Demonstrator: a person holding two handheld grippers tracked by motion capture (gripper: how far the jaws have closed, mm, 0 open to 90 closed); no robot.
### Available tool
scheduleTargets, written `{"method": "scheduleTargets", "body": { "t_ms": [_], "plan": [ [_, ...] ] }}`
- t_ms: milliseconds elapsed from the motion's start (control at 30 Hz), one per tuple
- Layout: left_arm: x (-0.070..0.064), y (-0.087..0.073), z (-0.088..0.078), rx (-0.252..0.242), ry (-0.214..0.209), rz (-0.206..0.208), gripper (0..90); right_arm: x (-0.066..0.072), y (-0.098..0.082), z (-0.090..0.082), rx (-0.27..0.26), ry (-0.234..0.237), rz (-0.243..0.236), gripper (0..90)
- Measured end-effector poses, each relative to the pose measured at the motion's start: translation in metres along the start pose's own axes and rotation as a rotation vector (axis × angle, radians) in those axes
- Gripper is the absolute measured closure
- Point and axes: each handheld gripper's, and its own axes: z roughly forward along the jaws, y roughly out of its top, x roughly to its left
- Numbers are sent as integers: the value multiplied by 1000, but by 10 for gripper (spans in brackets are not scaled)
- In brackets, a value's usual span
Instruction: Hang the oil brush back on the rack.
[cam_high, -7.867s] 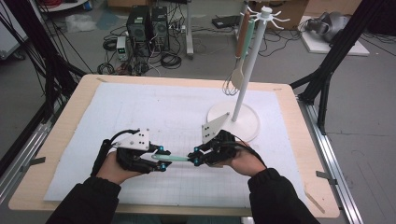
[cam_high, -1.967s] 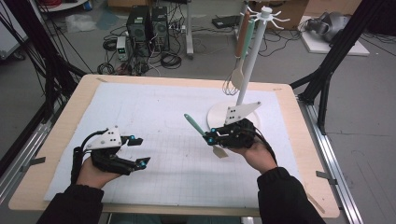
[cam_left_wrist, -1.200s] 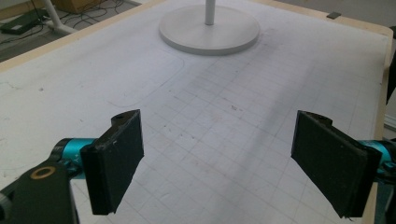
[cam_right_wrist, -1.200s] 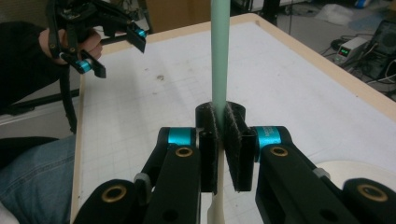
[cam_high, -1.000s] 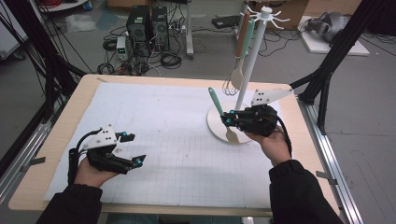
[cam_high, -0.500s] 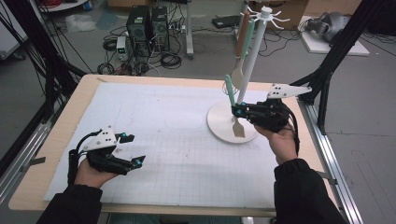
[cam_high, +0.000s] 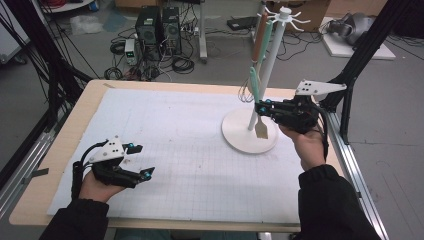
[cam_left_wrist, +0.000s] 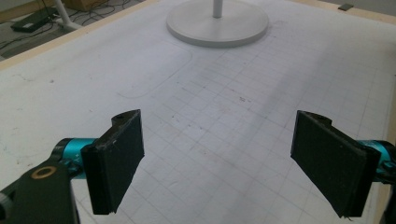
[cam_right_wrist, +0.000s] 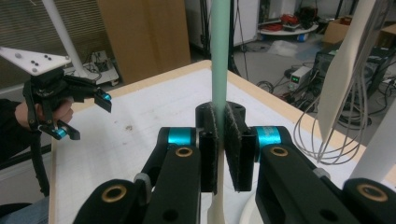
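Okay, your right gripper (cam_high: 263, 107) is clamped on the mint-green-handled spatula (cam_high: 256, 100), upright just beside the white hook stand (cam_high: 272, 60). Keep it vertical, lift its tip toward a hook. Left gripper (cam_high: 140, 160) rests jaws apart, empty.

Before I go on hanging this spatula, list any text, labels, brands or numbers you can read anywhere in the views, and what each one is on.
None can be read.
Spatula, held in the right tool: plain green handle, no marking seen.
Rack base and whisk: no lettering seen.
Table mat: printed grid lines, no numbers.
Floor computers: any labels are too small and blurred to read.
Left tool: blank black pads.
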Motion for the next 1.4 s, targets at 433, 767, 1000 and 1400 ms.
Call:
{"method": "scheduleTargets", "body": {
  "t_ms": [433,767,1000,1400],
  "plan": [
    [1,-1,-2,-4,8,-3,174,0,19,-8,-10,-36,-12,844],
    [1,-1,-3,-11,12,-7,174,-3,31,-13,-26,-73,-10,844],
    [2,-2,-4,-12,12,-8,174,-6,38,-17,-38,-95,-4,844],
    [2,-2,-5,-11,12,-10,174,-12,48,-22,-57,-134,21,844]
  ]
}}
